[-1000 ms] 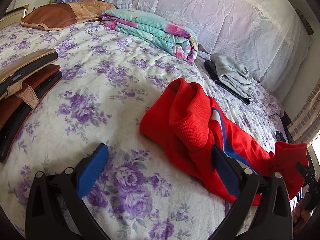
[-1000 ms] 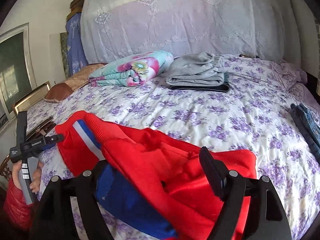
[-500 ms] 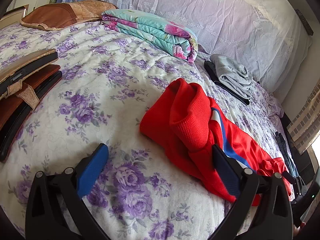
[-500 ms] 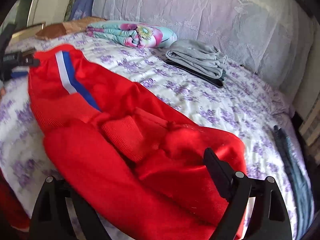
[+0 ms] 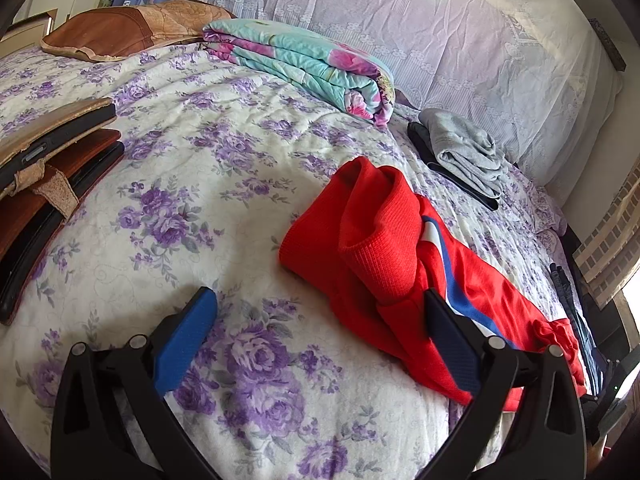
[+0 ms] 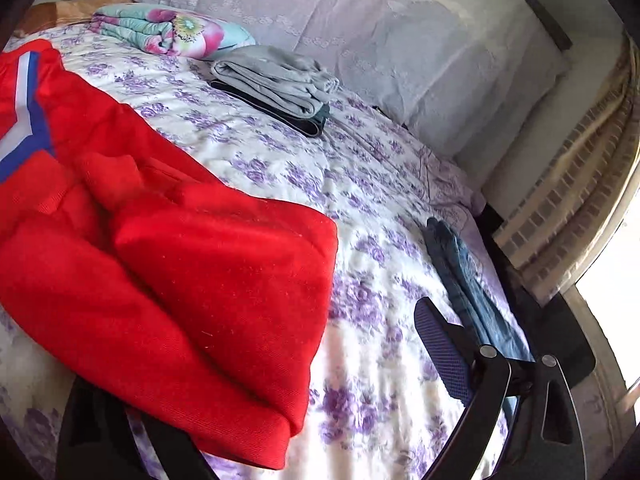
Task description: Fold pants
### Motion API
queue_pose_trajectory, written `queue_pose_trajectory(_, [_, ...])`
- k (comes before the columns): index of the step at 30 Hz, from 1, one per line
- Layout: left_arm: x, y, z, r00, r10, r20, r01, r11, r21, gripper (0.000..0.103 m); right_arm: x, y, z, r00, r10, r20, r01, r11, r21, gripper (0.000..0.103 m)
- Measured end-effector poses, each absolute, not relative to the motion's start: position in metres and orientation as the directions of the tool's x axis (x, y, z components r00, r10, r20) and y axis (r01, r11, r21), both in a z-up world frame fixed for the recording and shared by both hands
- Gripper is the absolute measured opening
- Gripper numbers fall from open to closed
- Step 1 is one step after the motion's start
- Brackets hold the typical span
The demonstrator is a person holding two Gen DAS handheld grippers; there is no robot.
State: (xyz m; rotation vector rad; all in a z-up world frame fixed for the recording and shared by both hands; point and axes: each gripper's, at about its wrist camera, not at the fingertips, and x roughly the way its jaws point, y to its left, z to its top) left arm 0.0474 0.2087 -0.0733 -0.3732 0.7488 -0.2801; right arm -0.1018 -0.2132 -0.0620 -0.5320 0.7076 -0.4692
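Note:
Red pants [image 5: 384,248] with a blue and white side stripe lie bunched on the floral bedspread [image 5: 192,184]. In the left wrist view they sit to the right, their near edge behind the right finger. My left gripper [image 5: 316,332] is open and empty, low over the bedspread. In the right wrist view the pants [image 6: 192,280] fill the left half and drape over the left finger, hiding it. My right gripper [image 6: 288,364] is open, and only its right finger [image 6: 440,348] shows.
A folded turquoise floral quilt [image 5: 304,64] and a stack of folded grey and dark clothes [image 5: 464,156] lie near the headboard. Brown cushions [image 5: 52,184] sit at the left edge. A blue garment [image 6: 468,284] lies at the bed's right edge.
The right gripper has let the red pants drop onto the bed and swung to the right. The pants' far end has settled lower. The left gripper has stayed still.

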Motion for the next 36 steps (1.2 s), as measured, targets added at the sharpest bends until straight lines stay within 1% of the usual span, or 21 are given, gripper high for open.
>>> queue_pose_trajectory(2, [0.047,0.209,-0.073,0.701,-0.377,-0.606,0.116,0.898,-0.424,0.099,-0.106,-0.21,-0.063,0.676,-0.575,-0.462,0.219,0.754,-0.619,0.096])
queue_pose_trajectory(7, [0.047,0.209,-0.073,0.701,-0.378,-0.605,0.117,0.898,-0.425,0.099,-0.135,-0.192,-0.059,0.693,-0.577,-0.432,0.142,0.698,-0.702,0.096])
queue_pose_trajectory(9, [0.047,0.209,-0.074,0.702,-0.377,-0.604,0.116,0.897,-0.425,0.099,-0.157,-0.181,-0.051,0.734,-0.511,-0.448,0.077,0.718,-0.692,0.096])
queue_pose_trajectory(12, [0.047,0.209,-0.074,0.702,-0.377,-0.605,0.116,0.898,-0.425,0.099,-0.178,-0.158,-0.03,0.818,-0.351,-0.455,-0.01,0.783,-0.622,0.096])
queue_pose_trajectory(14, [0.048,0.209,-0.074,0.701,-0.378,-0.605,0.117,0.898,-0.425,0.099,-0.173,-0.145,-0.021,0.845,-0.25,-0.472,-0.061,0.833,-0.55,0.096])
queue_pose_trajectory(16, [0.048,0.209,-0.074,0.701,-0.378,-0.605,0.118,0.898,-0.425,0.099,-0.152,-0.139,-0.02,0.842,-0.151,-0.517,-0.118,0.885,-0.451,0.095])
queue_pose_trajectory(19, [0.048,0.209,-0.074,0.701,-0.377,-0.605,0.117,0.898,-0.425,0.099,-0.117,-0.138,-0.027,0.818,-0.076,-0.57,-0.155,0.925,-0.347,0.095])
queue_pose_trajectory(21, [0.047,0.209,-0.073,0.702,-0.378,-0.604,0.117,0.897,-0.426,0.099,-0.097,-0.136,-0.033,0.802,-0.091,-0.59,-0.134,0.935,-0.327,0.095])
queue_pose_trajectory(23, [0.047,0.209,-0.073,0.702,-0.378,-0.604,0.117,0.897,-0.426,0.099,-0.081,-0.136,-0.046,0.766,-0.12,-0.632,-0.124,0.936,-0.329,0.095])
queue_pose_trajectory(25, [0.047,0.209,-0.074,0.702,-0.378,-0.604,0.117,0.897,-0.426,0.099,-0.067,-0.144,-0.061,0.733,-0.114,-0.67,-0.114,0.951,-0.287,0.093])
queue_pose_trajectory(26, [0.047,0.209,-0.074,0.702,-0.38,-0.603,0.118,0.896,-0.427,0.099,-0.066,-0.147,-0.064,0.73,-0.109,-0.674,-0.105,0.958,-0.268,0.092])
queue_pose_trajectory(27, [0.047,0.209,-0.074,0.702,-0.378,-0.604,0.117,0.897,-0.426,0.099,-0.064,-0.152,-0.062,0.73,-0.118,-0.673,-0.083,0.963,-0.258,0.089])
queue_pose_trajectory(28, [0.047,0.209,-0.074,0.702,-0.376,-0.605,0.115,0.898,-0.425,0.099,-0.063,-0.156,-0.06,0.737,-0.161,-0.657,-0.046,0.957,-0.287,0.082])
queue_pose_trajectory(29, [0.047,0.209,-0.074,0.702,-0.376,-0.605,0.115,0.898,-0.425,0.099,-0.062,-0.16,-0.059,0.742,-0.217,-0.635,-0.007,0.944,-0.331,0.079])
queue_pose_trajectory(30, [0.047,0.209,-0.074,0.702,-0.377,-0.604,0.116,0.897,-0.426,0.099,-0.059,-0.17,-0.058,0.737,-0.275,-0.617,0.04,0.93,-0.365,0.078])
queue_pose_trajectory(31, [0.047,0.209,-0.074,0.703,-0.379,-0.602,0.117,0.897,-0.427,0.099,-0.057,-0.18,-0.058,0.724,-0.296,-0.623,0.074,0.931,-0.356,0.079])
queue_pose_trajectory(33, [0.047,0.209,-0.073,0.703,-0.38,-0.601,0.117,0.896,-0.429,0.099,-0.057,-0.2,-0.055,0.721,-0.242,-0.65,0.093,0.962,-0.256,0.079])
queue_pose_trajectory(36, [0.047,0.209,-0.073,0.704,-0.379,-0.601,0.116,0.896,-0.429,0.099,-0.063,-0.191,-0.054,0.741,-0.199,-0.641,0.058,0.97,-0.235,0.079])
